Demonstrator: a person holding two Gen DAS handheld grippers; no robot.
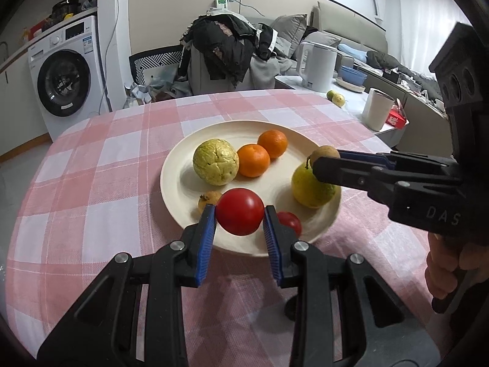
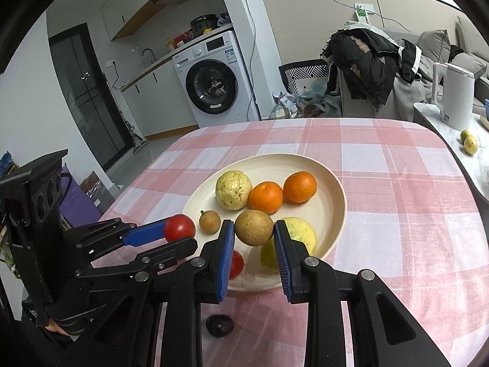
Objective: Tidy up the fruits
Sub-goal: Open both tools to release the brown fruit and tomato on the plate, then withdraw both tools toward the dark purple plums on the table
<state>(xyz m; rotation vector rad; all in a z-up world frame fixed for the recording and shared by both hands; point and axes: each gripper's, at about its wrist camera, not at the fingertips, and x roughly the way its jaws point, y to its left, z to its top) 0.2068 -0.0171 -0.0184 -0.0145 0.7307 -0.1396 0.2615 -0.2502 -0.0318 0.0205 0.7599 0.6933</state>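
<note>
Left gripper: gripping a red tomato between its blue pads, carrying it above the near rim of the cream plate.

Right gripper: clamping a small brown round fruit between its pads, holding it over the near part of the plate, just above a yellow-green pear.

Where the held fruit is going: both pieces are hanging above the plate, not resting on it; I judge a placing or a lifting to be under way, and cannot tell which.

On the plate: a pale yellow guava is sitting at the far left, two oranges are lying beside it to the right, a second small brown fruit is waiting at the near left rim, and a second tomato is peeking out beside the left gripper's right pad.

Off the plate: a dark fruit is lying on the pink checked tablecloth near the grippers; two greenish fruits are sitting on the side counter far right.

Risk, crowding: the two grippers are working close together over one plate, so a sideways drift could be knocking one tool against the other and shaking a fruit loose.

Risk, rolling: round fruit released near the rim or onto the pear could be rolling off onto the cloth.

Risk, pressure: the tomato is soft, and a harder squeeze could be bruising or splitting it.
</note>
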